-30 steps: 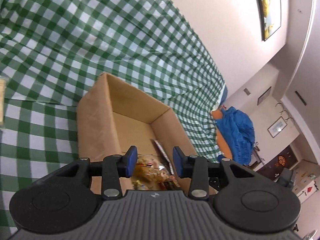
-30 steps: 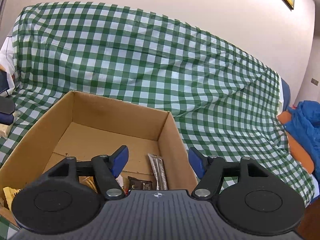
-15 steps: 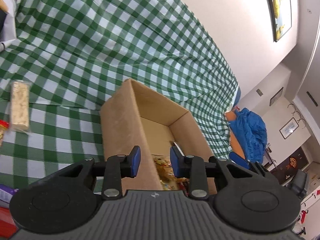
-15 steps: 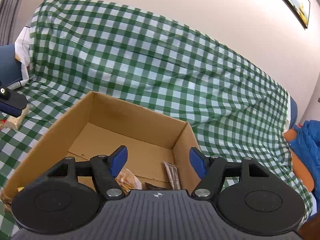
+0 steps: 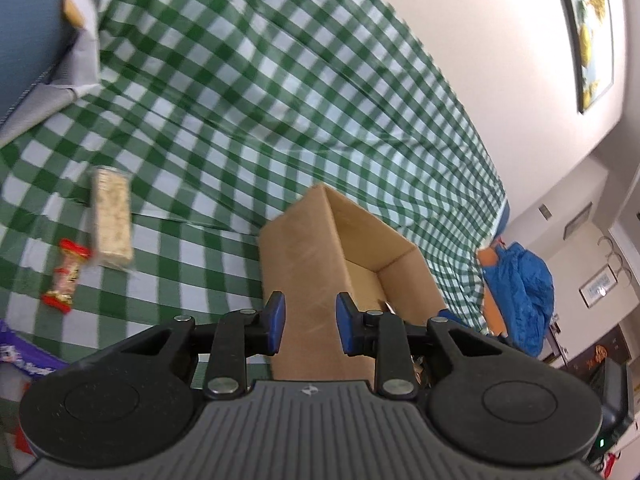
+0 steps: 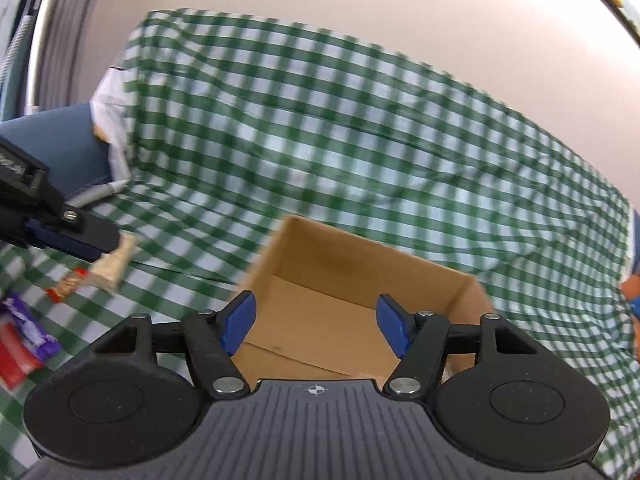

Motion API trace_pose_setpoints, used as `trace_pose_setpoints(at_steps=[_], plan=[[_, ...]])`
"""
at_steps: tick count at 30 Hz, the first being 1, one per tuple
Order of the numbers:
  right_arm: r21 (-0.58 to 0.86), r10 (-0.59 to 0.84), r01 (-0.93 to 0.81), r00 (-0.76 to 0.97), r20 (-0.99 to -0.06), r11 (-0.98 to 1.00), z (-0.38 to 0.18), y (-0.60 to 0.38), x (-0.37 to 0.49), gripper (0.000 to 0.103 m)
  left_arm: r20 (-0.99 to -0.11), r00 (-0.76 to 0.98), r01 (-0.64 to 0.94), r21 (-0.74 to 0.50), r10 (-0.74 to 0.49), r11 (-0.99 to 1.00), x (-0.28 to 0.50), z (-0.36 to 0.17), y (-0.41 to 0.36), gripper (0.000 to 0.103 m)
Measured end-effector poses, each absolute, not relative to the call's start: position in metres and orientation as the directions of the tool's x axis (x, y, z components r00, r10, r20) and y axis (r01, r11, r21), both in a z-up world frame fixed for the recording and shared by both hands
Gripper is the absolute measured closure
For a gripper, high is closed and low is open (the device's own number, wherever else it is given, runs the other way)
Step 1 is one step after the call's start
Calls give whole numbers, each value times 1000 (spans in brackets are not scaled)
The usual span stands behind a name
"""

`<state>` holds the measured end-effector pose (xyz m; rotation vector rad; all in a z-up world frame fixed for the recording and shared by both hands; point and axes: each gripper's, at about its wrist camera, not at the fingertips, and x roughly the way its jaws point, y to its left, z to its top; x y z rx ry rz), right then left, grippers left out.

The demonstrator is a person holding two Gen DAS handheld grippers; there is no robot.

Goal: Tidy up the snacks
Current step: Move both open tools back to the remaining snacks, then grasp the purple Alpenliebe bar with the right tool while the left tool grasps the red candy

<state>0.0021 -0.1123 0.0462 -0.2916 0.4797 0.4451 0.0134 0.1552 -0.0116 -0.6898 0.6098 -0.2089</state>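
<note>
One cardboard box (image 5: pixel 304 264), two loose snacks (image 5: pixel 110 216)

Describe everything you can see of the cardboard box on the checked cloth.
The cardboard box is plain brown, open at the top, with no flaps visible. It stands upright on the green-and-white checked cloth. Its walls look smooth and unprinted; a seam crosses the inner floor. Most of the visible floor is bare. Neither gripper touches it.

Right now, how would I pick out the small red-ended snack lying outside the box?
Start at the open cardboard box on the green checked cloth and look left across the cloth. A pale oblong bar lies there; the wrapped candy sits just left of its near end, far smaller, with twisted red ends.
</note>
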Motion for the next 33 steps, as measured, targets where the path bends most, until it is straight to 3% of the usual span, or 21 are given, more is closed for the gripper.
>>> trace_pose_setpoints(at_steps=[3, 5, 8, 24, 30, 33], plan=[[-141, 390, -525, 763, -515, 840, 44, -90, -3, 50, -477, 810, -66, -652, -342, 755, 10, -14, 170, 73], [-134, 416, -556, 742, -525, 821, 42, -75, -7, 62, -489, 812, -102, -658, -319, 746, 8, -16, 180, 73], [-125, 458, -604, 708, -537, 787, 38, -51, -14, 66, -503, 816, -151, -661, -285, 735, 7, -18, 194, 73], [-80, 589, -784, 526, -613, 616, 7, 36, -34, 66, -579, 791, -322, -671, -200, 668, 8, -40, 248, 73], [-55, 622, -841, 440, -648, 538, -8, 60, -40, 58, -601, 779, -368, -666, -176, 648, 8, -46, 260, 73], [-26, 629, -869, 378, -680, 495, -16, 71, -40, 48, -613, 773, -391, -661, -161, 640, 7, -49, 268, 73]])
